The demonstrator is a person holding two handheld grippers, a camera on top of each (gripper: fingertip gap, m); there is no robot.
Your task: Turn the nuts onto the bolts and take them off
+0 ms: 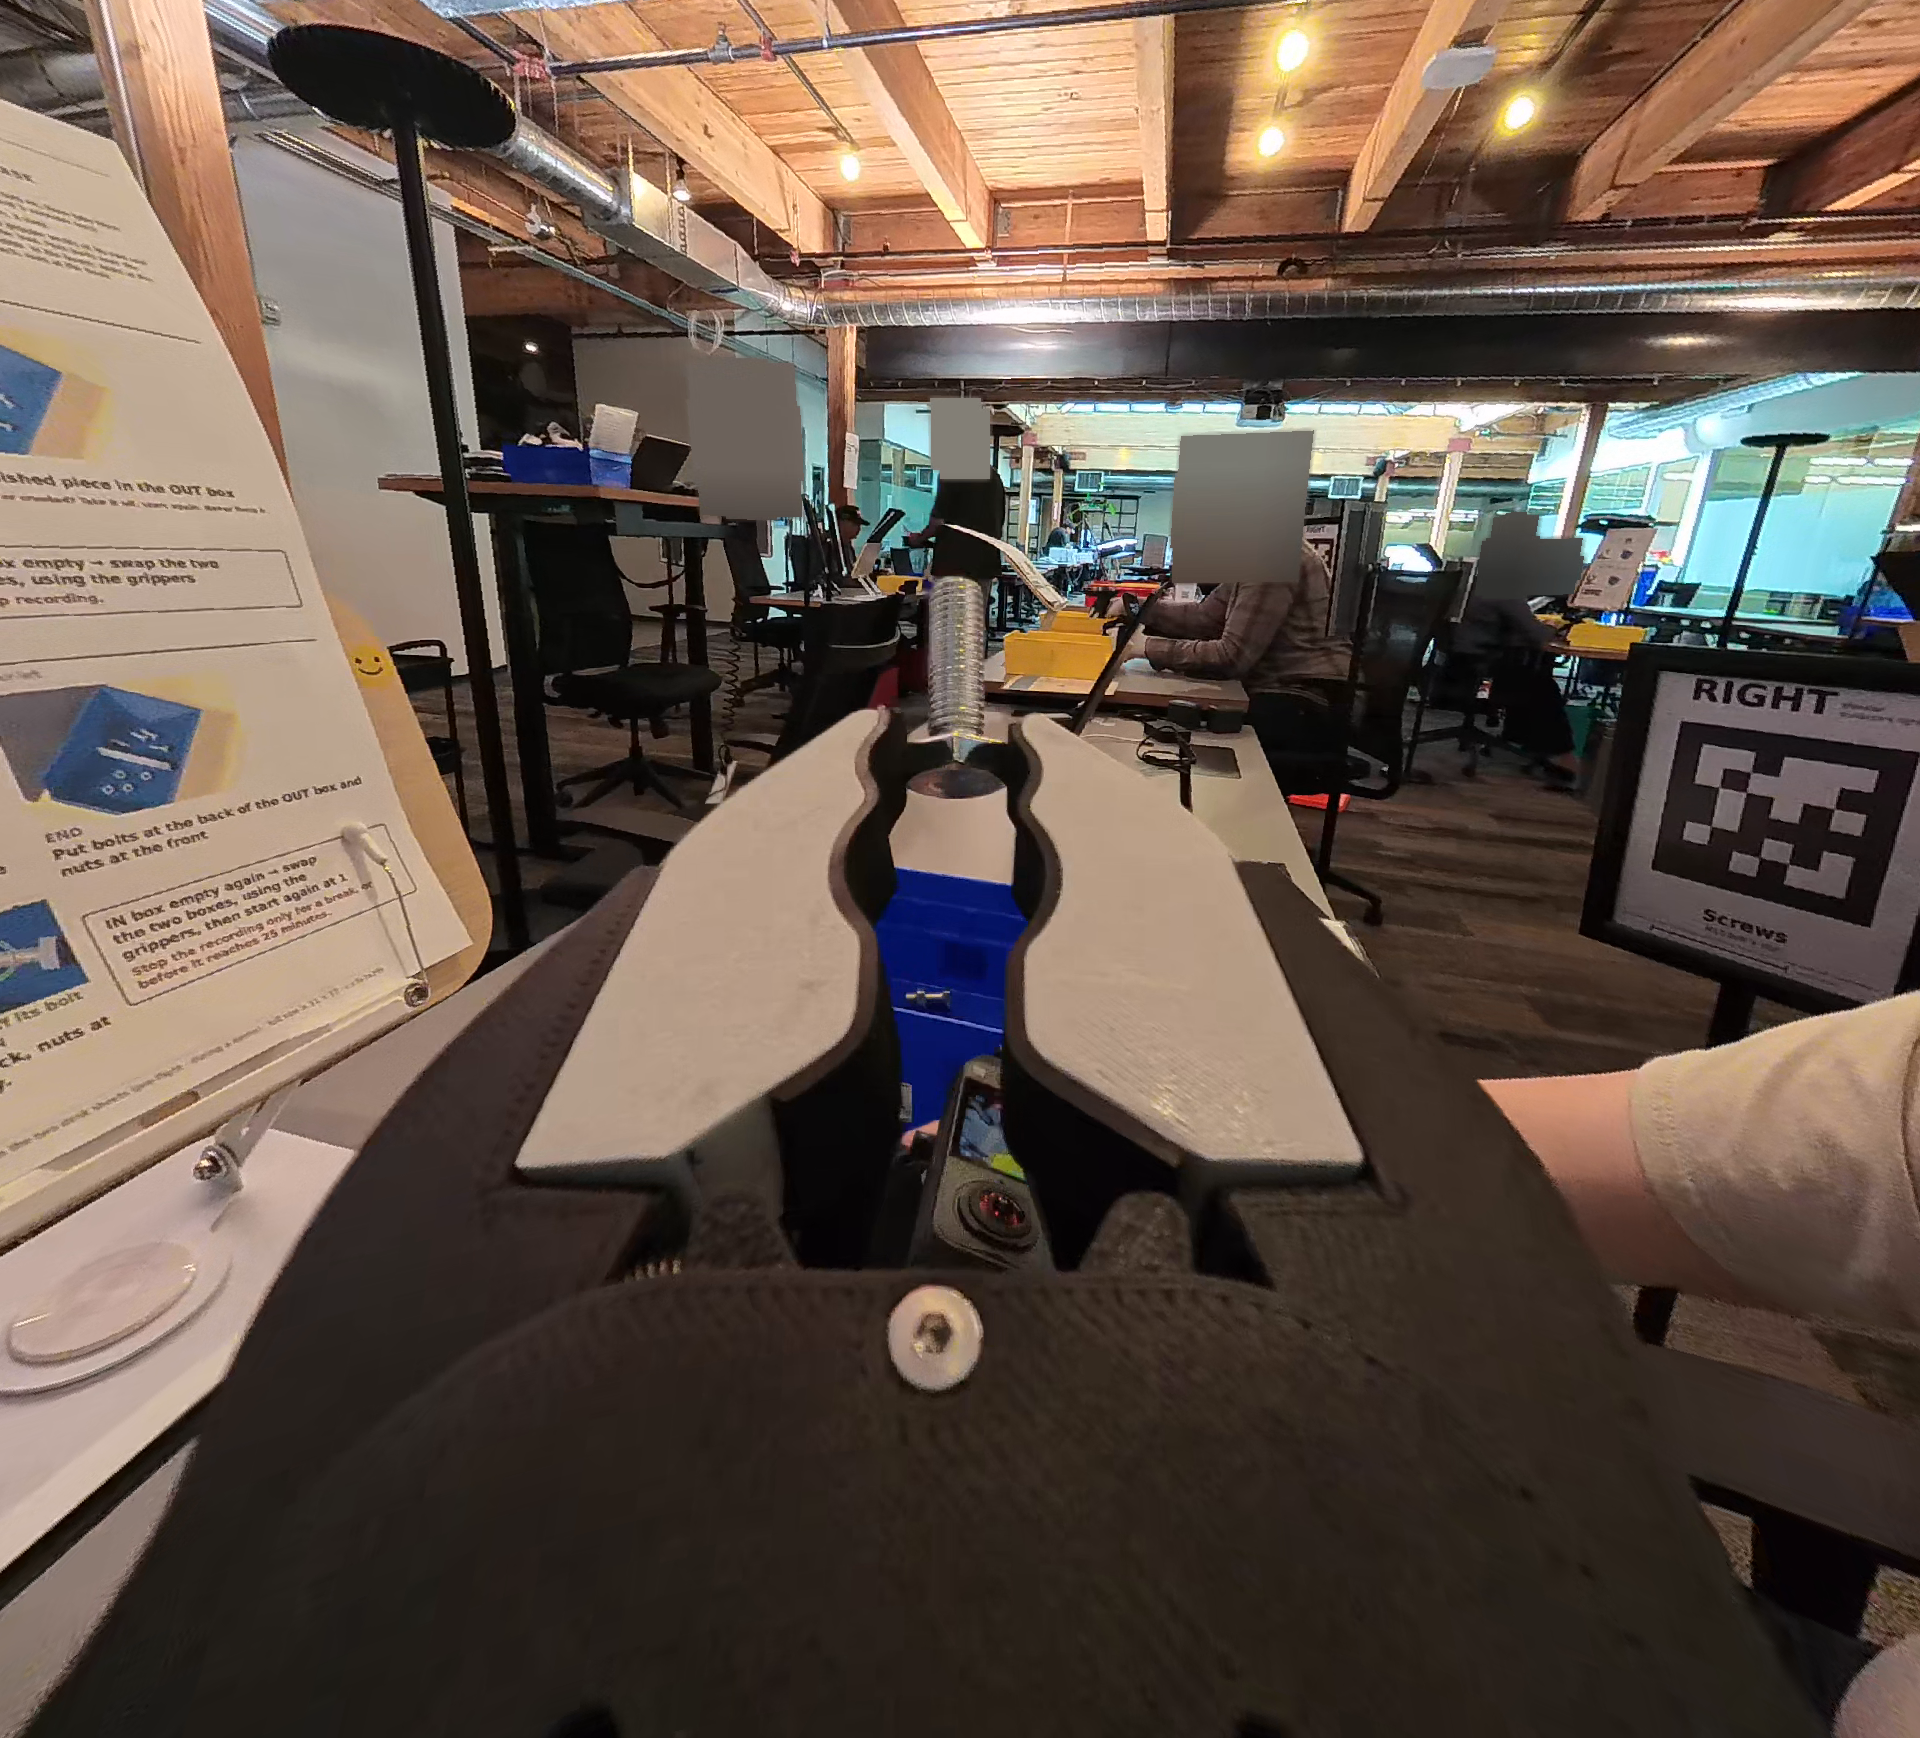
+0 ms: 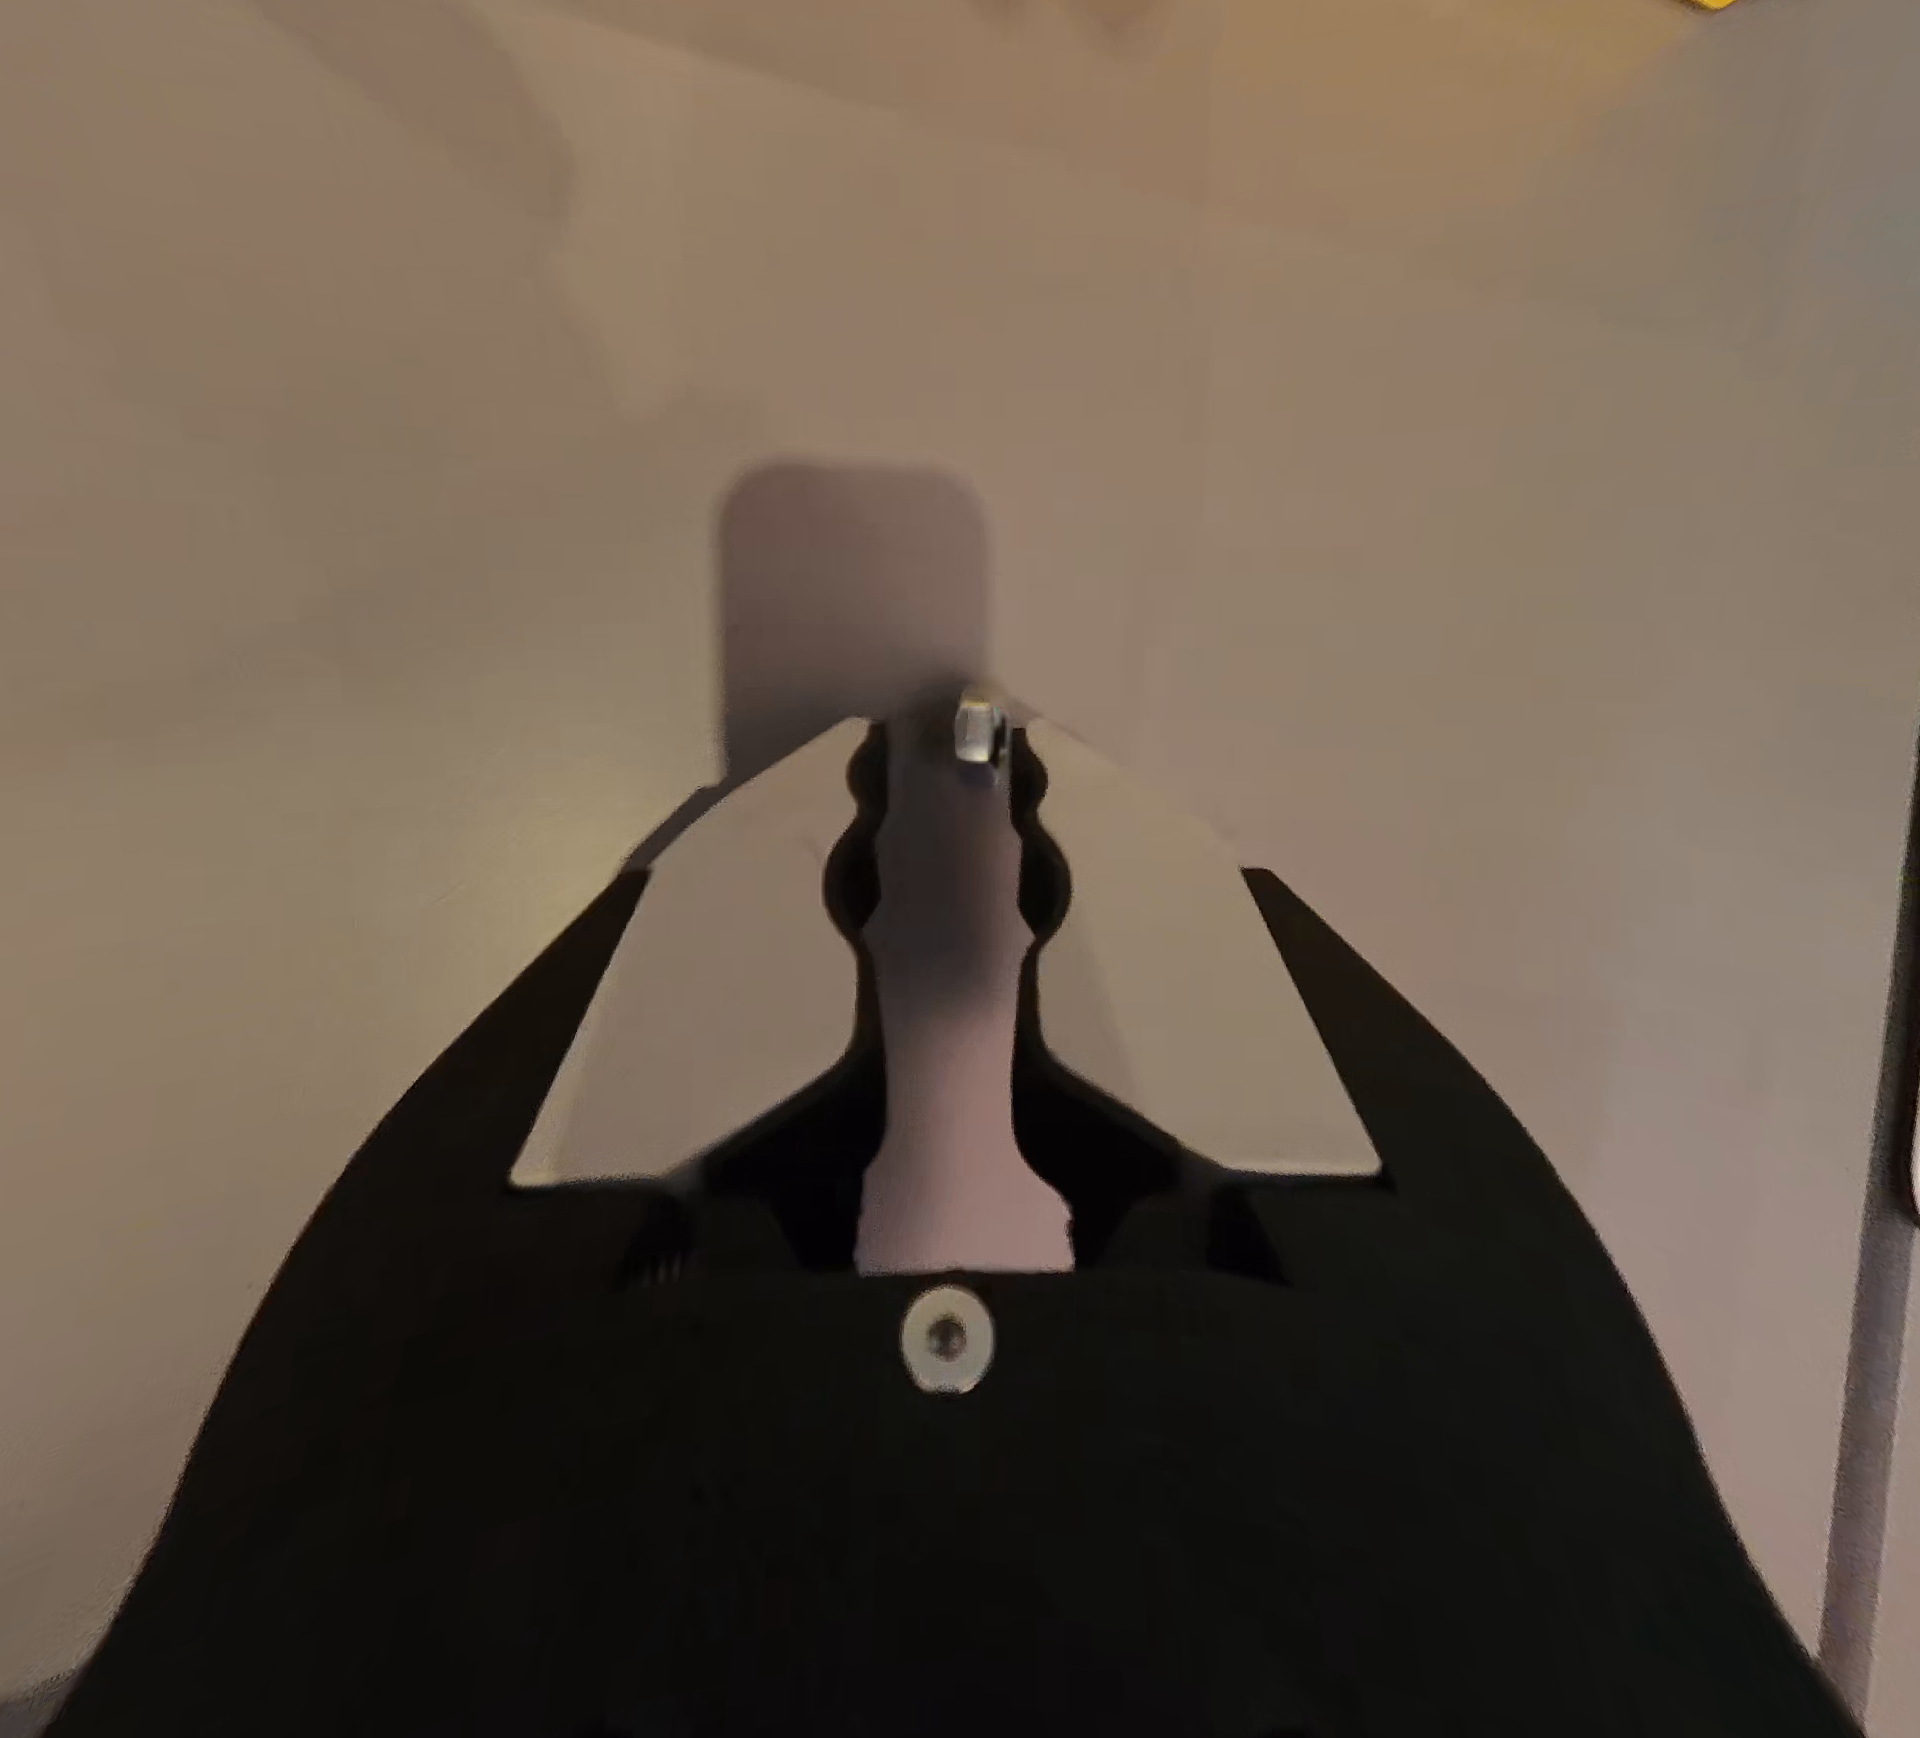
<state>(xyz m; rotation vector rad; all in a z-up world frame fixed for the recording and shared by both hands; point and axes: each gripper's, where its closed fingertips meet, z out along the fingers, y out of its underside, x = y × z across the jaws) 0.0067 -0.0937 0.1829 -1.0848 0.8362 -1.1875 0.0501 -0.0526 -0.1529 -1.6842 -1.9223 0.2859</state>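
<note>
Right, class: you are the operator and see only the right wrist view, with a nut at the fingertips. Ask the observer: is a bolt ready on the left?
Observer: Yes. The left gripper is shut on a bolt by its head, with the shank pointing up.
Operator: Is there a nut on it already?
Observer: No, the threads that show are bare.
Operator: What is beneath it?
Observer: A blue box, seen between the fingers, with a small bolt lying in it.
</note>
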